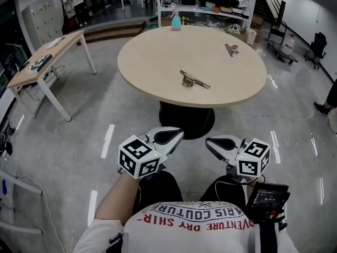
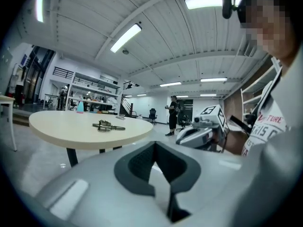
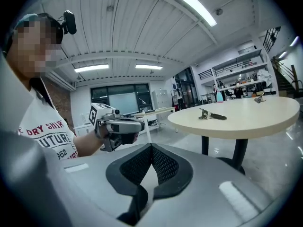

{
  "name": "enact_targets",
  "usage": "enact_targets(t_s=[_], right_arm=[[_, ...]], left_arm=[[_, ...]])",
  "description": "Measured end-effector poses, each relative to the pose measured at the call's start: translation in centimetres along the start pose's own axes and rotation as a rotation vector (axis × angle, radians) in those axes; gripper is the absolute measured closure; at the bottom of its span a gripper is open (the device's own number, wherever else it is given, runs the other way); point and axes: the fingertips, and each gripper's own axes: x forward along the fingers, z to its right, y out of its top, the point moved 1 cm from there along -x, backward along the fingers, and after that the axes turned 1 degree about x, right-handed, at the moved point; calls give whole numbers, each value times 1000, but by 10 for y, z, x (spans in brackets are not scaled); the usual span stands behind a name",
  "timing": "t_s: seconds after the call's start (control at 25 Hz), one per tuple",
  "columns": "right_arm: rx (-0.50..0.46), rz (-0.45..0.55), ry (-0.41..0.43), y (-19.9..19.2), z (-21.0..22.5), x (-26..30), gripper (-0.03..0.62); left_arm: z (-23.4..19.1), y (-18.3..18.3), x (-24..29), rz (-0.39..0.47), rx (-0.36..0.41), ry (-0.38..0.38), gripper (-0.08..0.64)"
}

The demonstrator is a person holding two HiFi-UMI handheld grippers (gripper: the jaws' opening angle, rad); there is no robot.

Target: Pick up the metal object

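Observation:
The metal object [image 1: 194, 80], a small brassy part with a thin rod, lies near the middle of the round beige table [image 1: 152, 62]. It also shows in the left gripper view [image 2: 108, 125] and the right gripper view [image 3: 211, 115]. Both grippers hang low before the person's lap, well short of the table's near edge. My left gripper [image 1: 178, 135] is shut with nothing in it, its pads touching [image 2: 156, 148]. My right gripper [image 1: 209, 143] is shut too and empty [image 3: 151, 149]. The two point inward toward each other, and each sees the other.
A metal clip [image 1: 230, 49] lies at the table's far right and a teal bottle [image 1: 176, 21] at its far edge. The table stands on a black pedestal [image 1: 187, 119]. A wooden desk [image 1: 47, 57] is at the left, shelves [image 1: 205, 4] behind. A person [image 2: 173, 115] stands far off.

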Motion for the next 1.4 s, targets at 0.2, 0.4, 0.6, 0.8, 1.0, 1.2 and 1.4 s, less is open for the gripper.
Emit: enact_targets(t_s=[0.2,0.4,0.6,0.8,1.0,1.2,1.4], right_arm=[[-5,35,-13,27,66,9,591],[10,40,-33,25,70,9,591],[21,35,-39,21,74,11,591],[24,38,-47,22,77,11,591],[28,42,-45,20,77,12,591],[36,43,-46,17,79,11,591],[46,36,-45,13,80,12,591]], left_arm=[[-45,17,53,-4,-2,2,557],[-48,17,57,1,10,0,557],[-52,23,58,23,35,0,557],[-54,27,61,27,47,-5,557],[-62,33,66,18,85,19,557],[-88,49,80,-7,145,63,419],[-141,60,114,-74,146,143,186]])
